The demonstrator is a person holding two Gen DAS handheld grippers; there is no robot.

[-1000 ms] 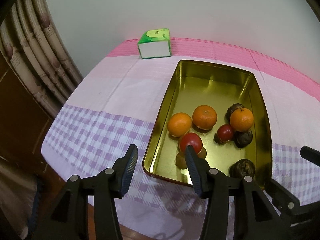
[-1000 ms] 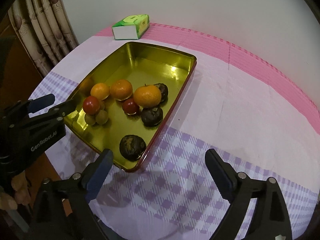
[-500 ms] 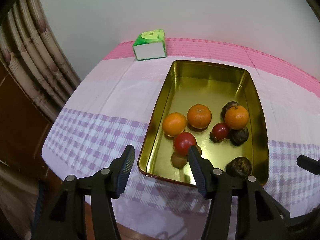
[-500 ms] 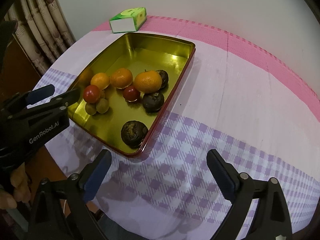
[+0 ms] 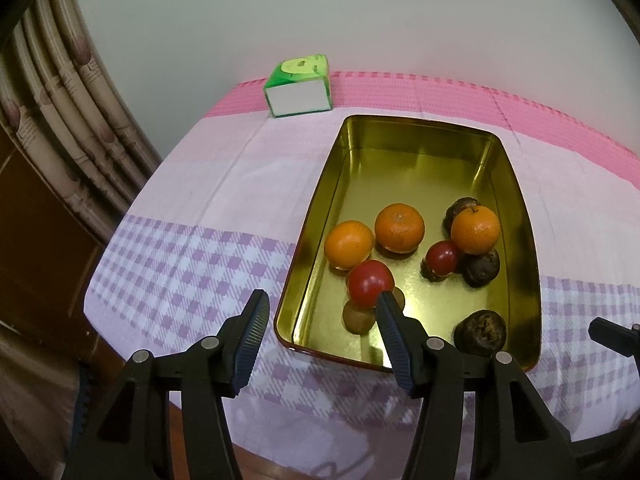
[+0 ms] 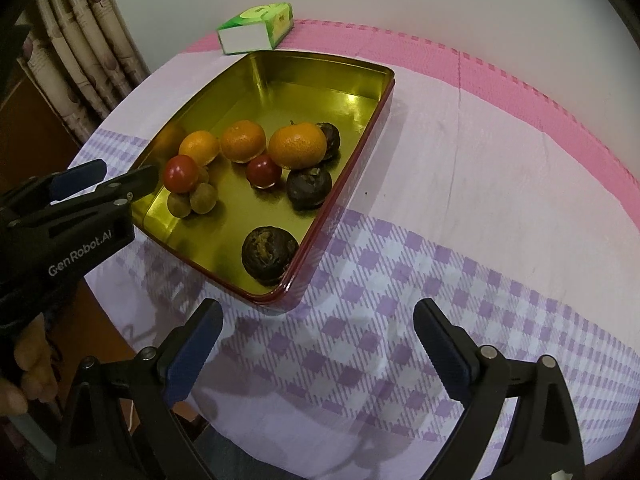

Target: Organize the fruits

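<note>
A gold tin tray (image 5: 416, 140) (image 6: 304, 68) lies on the table and holds three oranges (image 5: 399, 227) (image 6: 297, 145), two red tomatoes (image 5: 369, 282) (image 6: 181, 173), small brownish fruits (image 6: 203, 197) and dark wrinkled fruits (image 5: 479, 332) (image 6: 269, 253). My left gripper (image 5: 320, 307) is open and empty, held above the tray's near left corner; it also shows in the right wrist view (image 6: 100, 176). My right gripper (image 6: 318, 328) is open and empty, above the checked cloth in front of the tray's near corner.
A green and white tissue box (image 5: 299, 87) (image 6: 256, 29) sits at the back by the wall. A curtain (image 5: 60, 128) hangs at the left. The table's front edge (image 5: 280, 452) lies under the grippers. Pink and purple-checked cloth (image 6: 480, 184) lies right of the tray.
Both grippers have drawn back a little from the tray and risen slightly. The fruits have not moved. Both stay open.
</note>
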